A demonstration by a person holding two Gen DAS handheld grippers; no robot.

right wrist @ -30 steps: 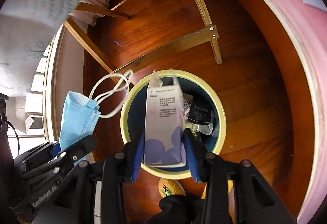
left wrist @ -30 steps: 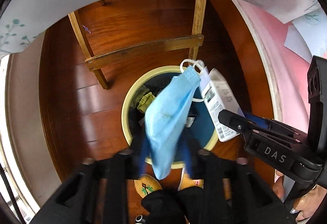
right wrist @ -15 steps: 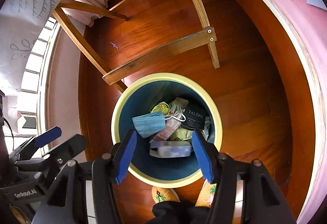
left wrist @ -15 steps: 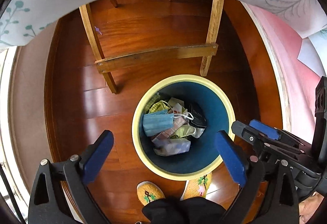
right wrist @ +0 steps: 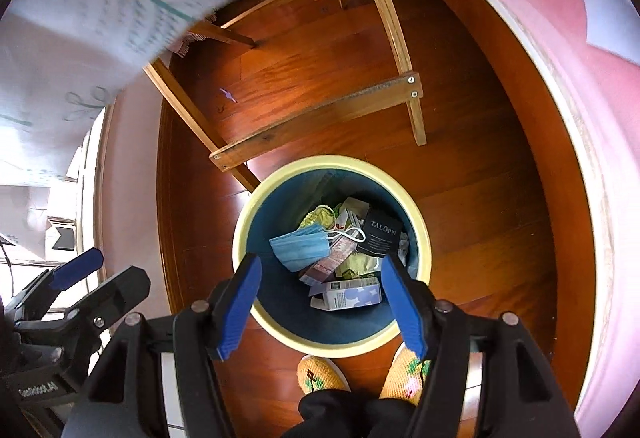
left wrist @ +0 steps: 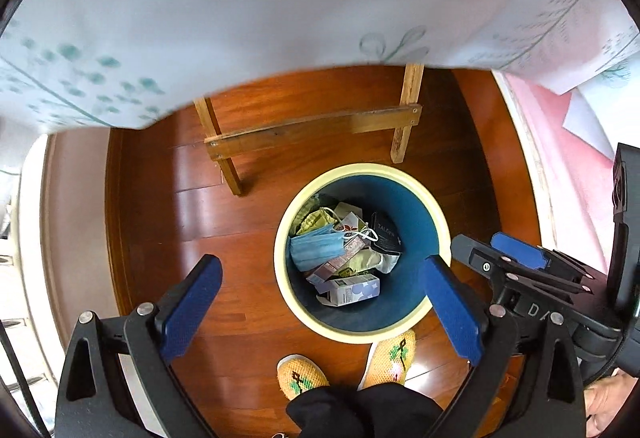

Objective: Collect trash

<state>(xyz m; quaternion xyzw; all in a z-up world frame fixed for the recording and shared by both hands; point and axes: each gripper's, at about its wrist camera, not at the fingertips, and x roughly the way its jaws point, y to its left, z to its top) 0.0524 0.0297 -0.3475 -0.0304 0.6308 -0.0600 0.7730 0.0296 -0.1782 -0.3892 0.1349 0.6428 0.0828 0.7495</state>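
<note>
Trash [left wrist: 340, 258] sits down in the bin [left wrist: 436, 214], right below both claws.
Left claw [left wrist: 320, 298] is wide and empty; right claw [right wrist: 320, 302], empty too, is opening. Lift both straight up, clear of the rim.

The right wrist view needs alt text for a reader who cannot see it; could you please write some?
Looking down past the empty right gripper, its blue jaws opening, a cream-rimmed bin on a wooden floor holds a blue face mask, a small carton and a black packet. Two knitted slippers show below.
</note>
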